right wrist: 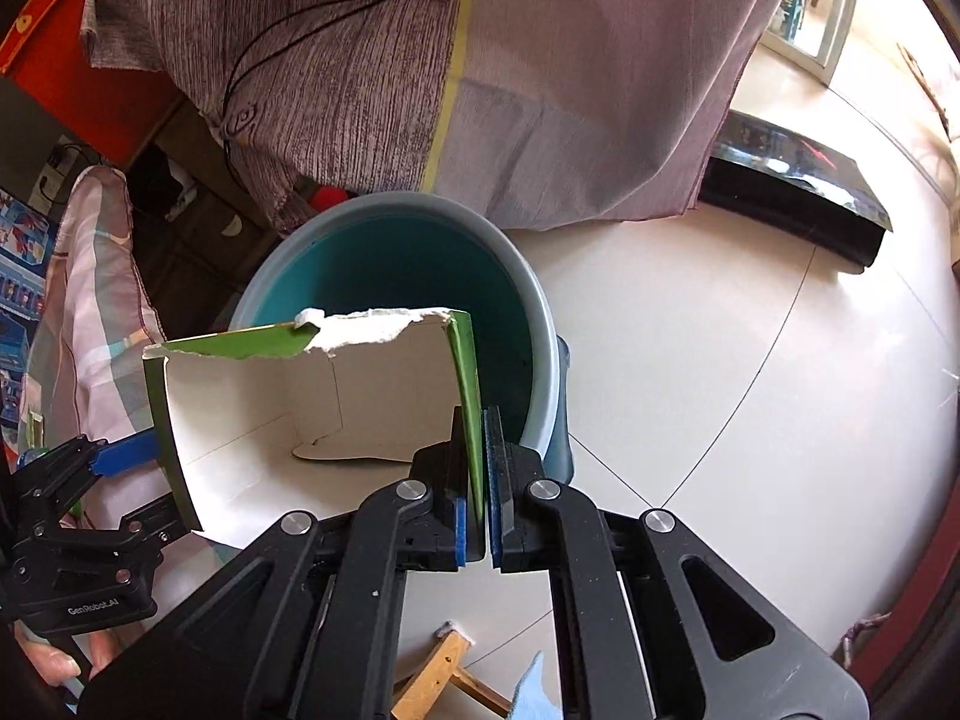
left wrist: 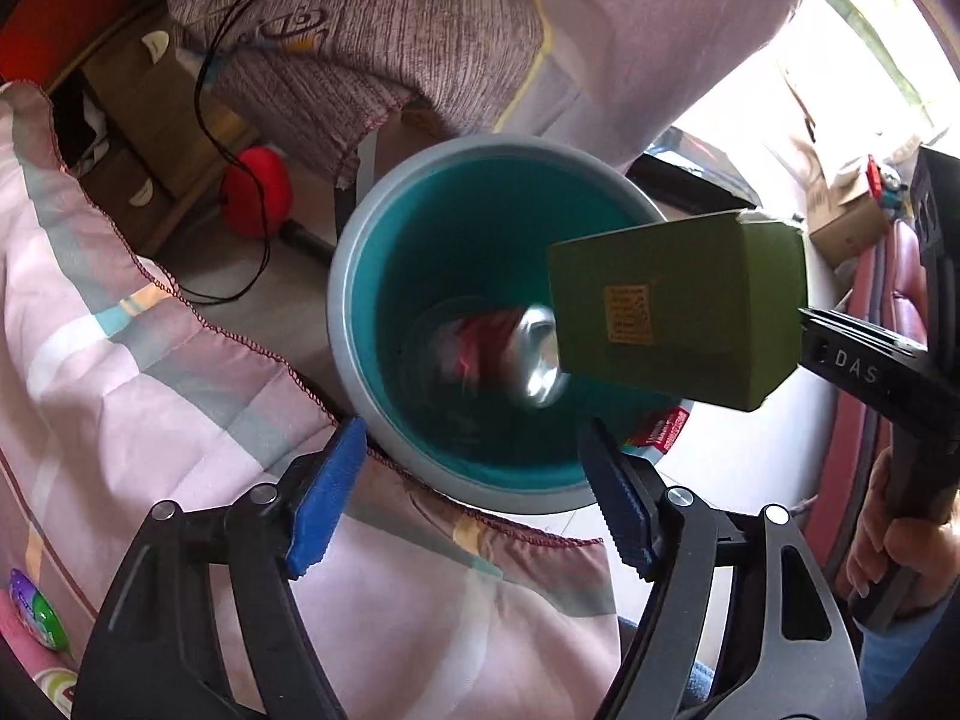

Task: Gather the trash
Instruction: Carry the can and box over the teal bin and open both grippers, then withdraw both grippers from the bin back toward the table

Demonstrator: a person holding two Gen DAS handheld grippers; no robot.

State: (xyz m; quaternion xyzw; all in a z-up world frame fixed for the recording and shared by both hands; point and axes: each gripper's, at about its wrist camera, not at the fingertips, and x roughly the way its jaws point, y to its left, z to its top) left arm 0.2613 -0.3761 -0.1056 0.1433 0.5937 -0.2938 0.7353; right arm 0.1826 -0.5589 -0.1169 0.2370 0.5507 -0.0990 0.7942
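My right hand-held gripper [right wrist: 478,531] is clamped on the torn green cardboard box [left wrist: 678,318] above the round teal plastic bin [left wrist: 360,300]; my left hand-held gripper [left wrist: 474,492] gapes empty over a crushed can [left wrist: 510,354] inside.

A pale tiled floor [right wrist: 690,324] carries the scene. On it stands a grey bin [left wrist: 354,276] with a teal inside, and just beside the bin a pink patchwork quilt [left wrist: 150,372] hangs down. A flat black glossy board [right wrist: 798,192] lies on the floor well apart from the bin, and a red round thing [left wrist: 255,192] sits near the bin's far side.
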